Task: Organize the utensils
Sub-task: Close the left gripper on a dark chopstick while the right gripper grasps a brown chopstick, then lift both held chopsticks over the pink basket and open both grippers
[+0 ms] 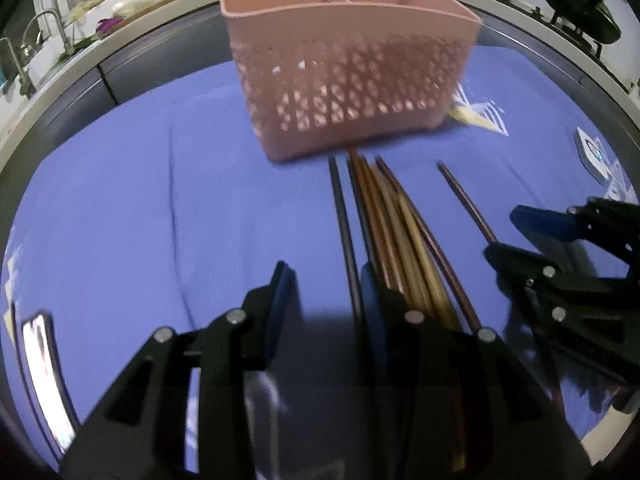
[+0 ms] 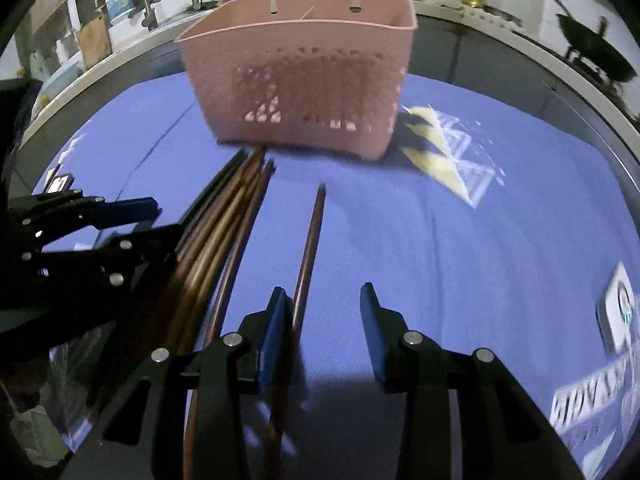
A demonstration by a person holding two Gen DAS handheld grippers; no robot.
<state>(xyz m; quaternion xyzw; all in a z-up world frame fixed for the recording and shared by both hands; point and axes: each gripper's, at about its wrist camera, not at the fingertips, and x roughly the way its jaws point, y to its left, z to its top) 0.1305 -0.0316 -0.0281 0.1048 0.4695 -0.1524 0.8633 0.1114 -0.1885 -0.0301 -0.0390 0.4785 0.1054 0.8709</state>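
Note:
A pink perforated utensil holder (image 1: pixel 348 64) (image 2: pixel 304 76) stands upright on the blue cloth (image 1: pixel 140 208), its inside split by a divider. In front of it lie several chopsticks (image 1: pixel 404 232) (image 2: pixel 224 224), tips toward the holder. My left gripper (image 1: pixel 324 272) is open. A single black chopstick (image 1: pixel 343 232) runs between its fingers, close to the right pad, and the brown bundle lies just outside that pad. My right gripper (image 2: pixel 322 292) is open too, with one brown chopstick (image 2: pixel 310 248) between its fingers along the left pad. Each gripper shows in the other's view (image 1: pixel 508 236) (image 2: pixel 156 220).
A yellow and white packet (image 1: pixel 480 116) (image 2: pixel 440 152) lies right of the holder. A small white device (image 1: pixel 592 152) (image 2: pixel 616 308) sits at the cloth's right edge, a shiny flat object (image 1: pixel 40 360) at its left. Behind are a sink faucet (image 1: pixel 48 28) and a wok (image 2: pixel 596 56).

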